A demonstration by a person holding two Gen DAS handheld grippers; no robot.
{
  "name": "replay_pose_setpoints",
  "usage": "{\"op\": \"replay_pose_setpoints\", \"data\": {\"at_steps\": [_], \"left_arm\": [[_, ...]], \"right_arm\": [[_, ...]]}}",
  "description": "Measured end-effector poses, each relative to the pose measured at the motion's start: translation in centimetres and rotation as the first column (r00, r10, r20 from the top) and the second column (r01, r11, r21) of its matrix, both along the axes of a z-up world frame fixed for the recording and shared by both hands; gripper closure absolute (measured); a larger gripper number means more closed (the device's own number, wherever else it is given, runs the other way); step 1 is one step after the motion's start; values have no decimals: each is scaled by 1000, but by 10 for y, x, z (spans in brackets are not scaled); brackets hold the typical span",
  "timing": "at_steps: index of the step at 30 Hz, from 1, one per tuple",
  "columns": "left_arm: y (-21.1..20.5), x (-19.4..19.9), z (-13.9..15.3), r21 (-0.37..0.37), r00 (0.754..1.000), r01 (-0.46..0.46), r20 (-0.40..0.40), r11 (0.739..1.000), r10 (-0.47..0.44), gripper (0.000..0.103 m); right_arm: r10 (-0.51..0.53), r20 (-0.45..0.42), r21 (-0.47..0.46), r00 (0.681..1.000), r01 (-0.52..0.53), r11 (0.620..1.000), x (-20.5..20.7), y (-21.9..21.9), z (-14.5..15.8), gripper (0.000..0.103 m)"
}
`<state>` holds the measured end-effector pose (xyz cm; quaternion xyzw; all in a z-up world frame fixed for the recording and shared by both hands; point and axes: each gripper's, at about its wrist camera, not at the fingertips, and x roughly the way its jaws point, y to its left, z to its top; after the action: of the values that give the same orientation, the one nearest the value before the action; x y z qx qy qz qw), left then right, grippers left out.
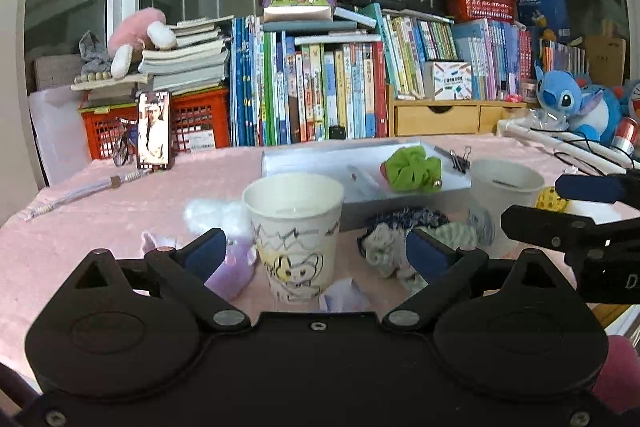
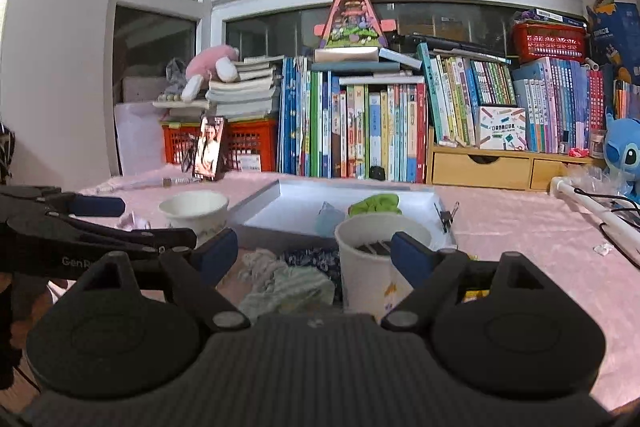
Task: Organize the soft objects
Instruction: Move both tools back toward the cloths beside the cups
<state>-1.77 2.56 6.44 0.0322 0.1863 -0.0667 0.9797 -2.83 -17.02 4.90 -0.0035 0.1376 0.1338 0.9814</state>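
"GenR" shows on my left hand-held gripper (image 2: 100, 223); both it and my right hand-held gripper (image 2: 316, 259) gape apart, empty, above fuzzy scrunchies (image 2: 288, 283) and a paper cup (image 1: 296, 239) with a cartoon drawn on it.

A home study corner: packed children's books (image 1: 320, 91), plush toys (image 1: 560, 99), pink-clothed table (image 1: 100, 219).

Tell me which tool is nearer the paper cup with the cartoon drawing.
Left. The left tool stands open with the cartoon paper cup between its fingers; the right tool is off to the cup's right, around a plain white cup.
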Motion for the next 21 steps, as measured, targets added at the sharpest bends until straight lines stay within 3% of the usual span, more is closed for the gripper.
{"op": "replay_pose_setpoints", "data": {"at_steps": [13,21], "left_arm": [[12,3,-31,-42,998,-43,-38,998,41,7],[11,9,-44,-49,997,-36,-74,998,33,7]], "right_arm": [[1,-70,20,998,0,1000,1,11,-23,27],[-6,-107,29,994,9,1000,9,15,-32,29]]}}
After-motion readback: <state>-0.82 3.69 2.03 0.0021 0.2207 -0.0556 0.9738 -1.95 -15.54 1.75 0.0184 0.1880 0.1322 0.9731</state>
